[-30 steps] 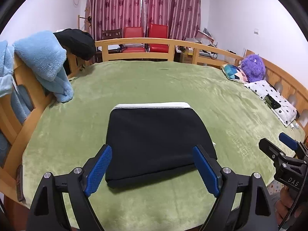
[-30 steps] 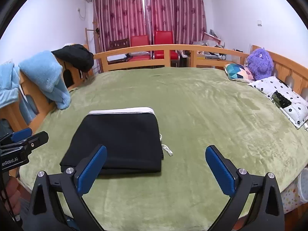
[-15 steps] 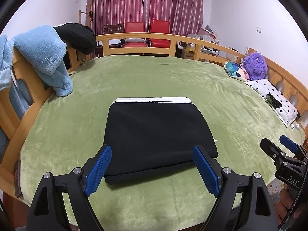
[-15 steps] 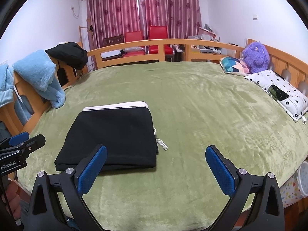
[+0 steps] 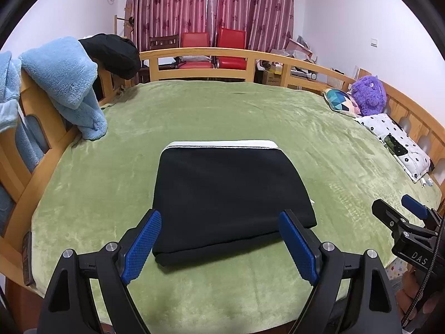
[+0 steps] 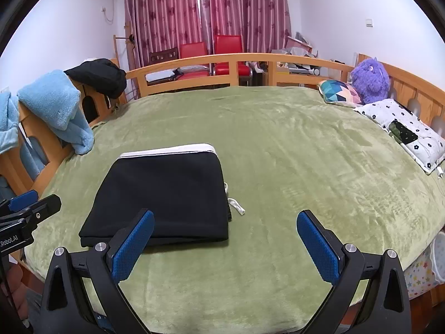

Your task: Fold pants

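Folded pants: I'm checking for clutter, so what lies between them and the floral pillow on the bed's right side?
Only bare green blanket separates the folded pants from the floral pillow; a white drawstring pokes out at the pants' edge. The right wrist view shows this.

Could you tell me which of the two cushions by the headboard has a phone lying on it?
The white flower-print pillow, lying nearer the bed's side edge, has the dark phone on it. The colourful triangle-patterned cushion beside the purple plush toy carries nothing.

White letters "DAS" stand on the black body of the right gripper (image 5: 404,214), just right of the left gripper's jaws. White lettering ending "Robot.AI" stands on the black body of the left gripper (image 6: 26,208), left of the right gripper's jaws.
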### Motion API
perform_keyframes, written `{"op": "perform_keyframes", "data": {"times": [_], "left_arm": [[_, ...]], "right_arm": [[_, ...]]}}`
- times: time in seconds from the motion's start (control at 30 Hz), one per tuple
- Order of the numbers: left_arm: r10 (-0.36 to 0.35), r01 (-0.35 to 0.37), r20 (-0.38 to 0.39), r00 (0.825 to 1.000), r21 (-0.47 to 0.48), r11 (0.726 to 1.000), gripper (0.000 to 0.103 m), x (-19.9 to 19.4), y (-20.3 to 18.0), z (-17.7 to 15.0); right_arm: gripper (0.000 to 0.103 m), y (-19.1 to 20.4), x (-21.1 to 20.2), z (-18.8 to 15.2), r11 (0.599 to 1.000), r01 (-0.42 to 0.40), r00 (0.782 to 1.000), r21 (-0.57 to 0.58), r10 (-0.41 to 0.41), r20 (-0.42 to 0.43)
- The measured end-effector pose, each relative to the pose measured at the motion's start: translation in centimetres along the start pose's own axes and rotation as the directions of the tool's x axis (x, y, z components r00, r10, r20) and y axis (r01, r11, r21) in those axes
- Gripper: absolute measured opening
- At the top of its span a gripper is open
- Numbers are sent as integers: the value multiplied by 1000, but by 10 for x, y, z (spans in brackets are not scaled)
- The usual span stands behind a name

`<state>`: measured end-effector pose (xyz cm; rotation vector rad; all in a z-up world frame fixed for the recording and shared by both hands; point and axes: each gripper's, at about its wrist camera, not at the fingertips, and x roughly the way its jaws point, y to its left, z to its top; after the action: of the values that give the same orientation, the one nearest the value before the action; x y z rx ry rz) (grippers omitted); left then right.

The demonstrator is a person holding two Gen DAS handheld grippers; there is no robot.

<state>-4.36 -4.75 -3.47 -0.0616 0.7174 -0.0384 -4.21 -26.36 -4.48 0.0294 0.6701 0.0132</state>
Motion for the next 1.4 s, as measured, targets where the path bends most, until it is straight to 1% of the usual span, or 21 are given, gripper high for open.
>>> {"op": "perform_keyframes", "data": {"times": [1.4], "left_arm": [[12,-11,2,1000,-16,1000,86,-7,2,1]], "right_arm": [[101,-2,-1,-2,1000,-5,1000,1,5,0]]}}
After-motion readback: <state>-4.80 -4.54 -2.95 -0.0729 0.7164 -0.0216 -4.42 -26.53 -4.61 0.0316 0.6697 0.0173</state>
